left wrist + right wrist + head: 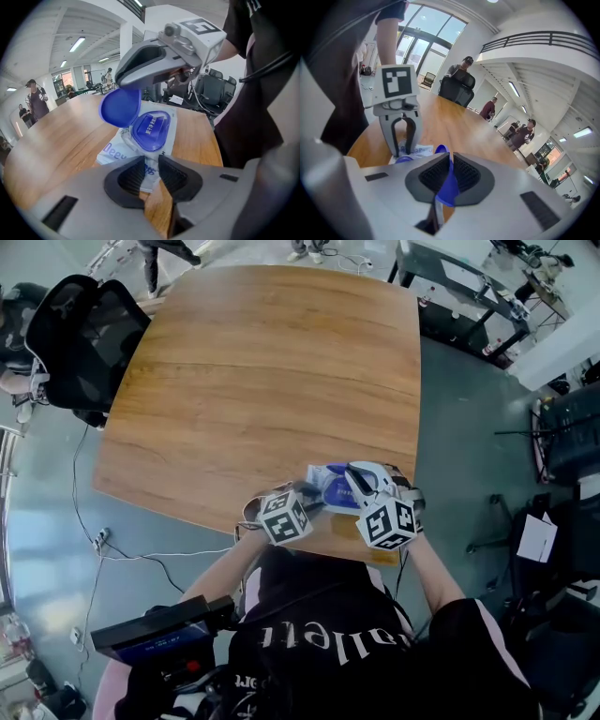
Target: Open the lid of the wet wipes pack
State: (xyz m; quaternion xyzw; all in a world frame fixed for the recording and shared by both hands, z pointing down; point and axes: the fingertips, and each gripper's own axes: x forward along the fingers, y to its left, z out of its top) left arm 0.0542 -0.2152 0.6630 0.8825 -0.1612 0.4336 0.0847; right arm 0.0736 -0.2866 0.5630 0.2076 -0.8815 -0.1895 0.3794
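Note:
A white wet wipes pack (328,474) lies near the front edge of the wooden table (262,381). My left gripper (150,161) is shut on the pack's near edge (149,169) and holds it against the tabletop. The round blue lid (120,107) stands lifted on its hinge above the blue oval opening (151,131). My right gripper (451,159) is shut on the lid's rim (448,185). In the left gripper view, the right gripper (126,84) comes in from above and grips the lid's top edge. The left gripper (403,136) stands upright over the pack (417,151) in the right gripper view.
A black office chair (84,334) stands at the table's far left corner. Desks and equipment (469,287) fill the floor to the right. Cables (141,554) run over the floor on the left. Several people (520,133) stand beyond the table's far end.

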